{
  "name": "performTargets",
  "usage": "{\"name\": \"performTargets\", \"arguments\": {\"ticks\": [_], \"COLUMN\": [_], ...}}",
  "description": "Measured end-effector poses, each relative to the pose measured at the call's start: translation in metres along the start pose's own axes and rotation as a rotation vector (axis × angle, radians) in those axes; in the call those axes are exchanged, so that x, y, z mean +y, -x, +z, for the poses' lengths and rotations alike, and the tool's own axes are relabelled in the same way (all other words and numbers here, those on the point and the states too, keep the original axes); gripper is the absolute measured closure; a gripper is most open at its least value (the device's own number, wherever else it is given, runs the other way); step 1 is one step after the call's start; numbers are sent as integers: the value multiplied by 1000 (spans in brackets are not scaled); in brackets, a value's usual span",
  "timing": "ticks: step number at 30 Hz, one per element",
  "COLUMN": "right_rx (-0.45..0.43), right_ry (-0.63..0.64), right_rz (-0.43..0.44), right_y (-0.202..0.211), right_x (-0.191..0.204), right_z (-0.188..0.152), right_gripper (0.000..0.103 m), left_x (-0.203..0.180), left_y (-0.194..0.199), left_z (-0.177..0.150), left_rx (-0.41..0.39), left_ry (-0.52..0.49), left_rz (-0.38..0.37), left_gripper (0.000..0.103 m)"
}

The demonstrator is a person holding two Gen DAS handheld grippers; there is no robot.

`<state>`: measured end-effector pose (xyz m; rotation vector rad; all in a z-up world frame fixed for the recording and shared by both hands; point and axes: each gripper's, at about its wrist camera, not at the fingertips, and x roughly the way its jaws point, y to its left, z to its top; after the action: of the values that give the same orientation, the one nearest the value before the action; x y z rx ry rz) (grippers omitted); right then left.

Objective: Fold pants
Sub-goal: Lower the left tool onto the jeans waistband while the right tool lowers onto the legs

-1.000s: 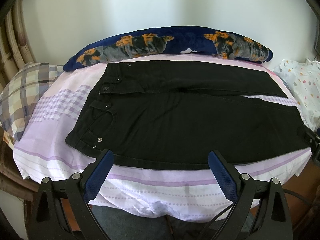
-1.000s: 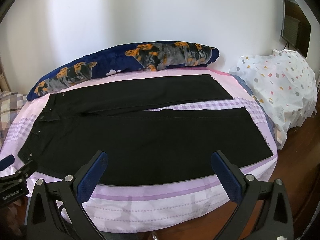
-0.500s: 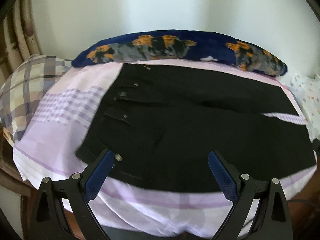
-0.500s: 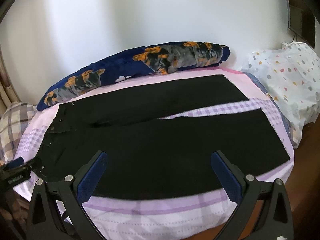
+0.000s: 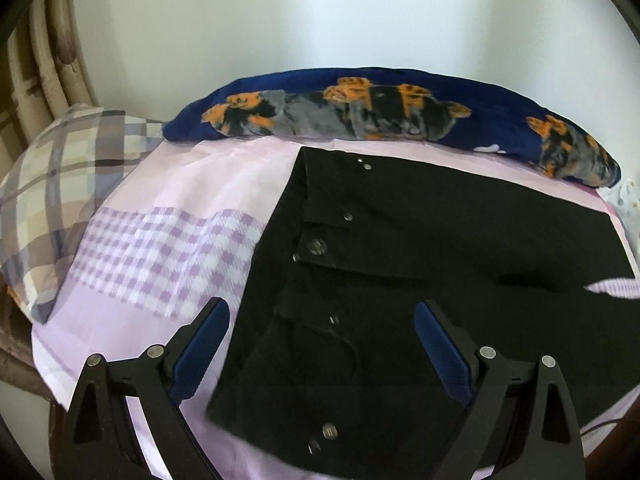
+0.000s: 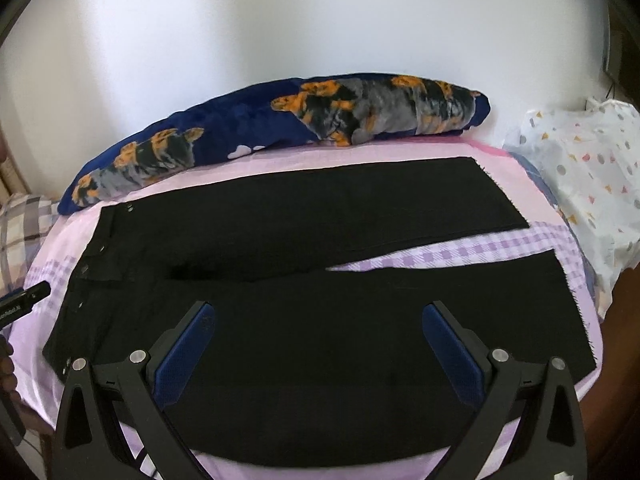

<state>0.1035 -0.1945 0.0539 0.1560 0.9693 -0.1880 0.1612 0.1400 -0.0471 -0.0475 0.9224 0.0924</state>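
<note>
1. Both grippers are spread wide and hold nothing: the left gripper [image 5: 322,346] hangs over the waistband end of the black pants [image 5: 420,280], the right gripper [image 6: 318,342] over the near leg, closer to the hems.
2. From the left wrist, the near-left finger [image 5: 200,354] sits over the bed sheet [image 5: 160,248] just beside the waistband corner, while the other is over the fabric; whether either touches I cannot tell.
3. Only the left wrist shows the button, rivets and pocket clearly; only the right wrist shows both legs full length, spread flat with a wedge of checked sheet between them.
4. At its left edge the right wrist view catches the tip of the left gripper and part of a hand [image 6: 6,364].
5. Farther back lie a checked pillow [image 5: 60,184], a blue bolster [image 6: 280,128] against the wall, and a white spotted bag [image 6: 580,184] to the right.
</note>
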Motion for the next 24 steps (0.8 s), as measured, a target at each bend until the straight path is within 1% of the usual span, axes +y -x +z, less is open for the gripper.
{"name": "performTargets", "arguments": {"ticks": [2, 5, 9, 12, 13, 14, 15, 17, 18, 20, 21, 24], "right_rx": [3, 21, 52, 66, 75, 81, 86, 103, 113, 130, 138, 152], "right_ry": [12, 51, 79, 81, 75, 66, 58, 48, 45, 48, 52, 79], "right_rz": [1, -20, -2, 18, 34, 45, 55, 77, 85, 99, 105, 118], "right_y": [-10, -26, -47, -64, -71, -76, -82, -95, -102, -116, -122, -141], "right_x": [2, 8, 18, 26, 28, 30, 32, 38, 41, 49, 51, 63], "right_z": [7, 21, 39, 50, 53, 55, 57, 62, 64, 69, 70, 78], "right_gripper": [0, 0, 0, 0, 0, 0, 0, 0, 0, 0, 0, 0], "left_x": [4, 12, 28, 38, 42, 45, 48, 54, 58, 63, 66, 71], "left_y": [-11, -28, -57, -79, -88, -95, -103, -121, -130, -147, -158, -178], "left_z": [10, 31, 64, 83, 90, 96, 101, 111, 115, 122, 126, 132], "left_rx": [14, 26, 65, 101, 113, 125, 137, 166, 184, 213, 230, 263], "left_ry": [3, 11, 61, 110, 128, 140, 156, 189, 208, 241, 261, 288], "left_rz": [-25, -83, -195, -252, -282, -298, -315, -356, -380, -428, -452, -484], "left_gripper": [11, 12, 15, 23, 30, 35, 37, 48, 51, 62, 64, 67]}}
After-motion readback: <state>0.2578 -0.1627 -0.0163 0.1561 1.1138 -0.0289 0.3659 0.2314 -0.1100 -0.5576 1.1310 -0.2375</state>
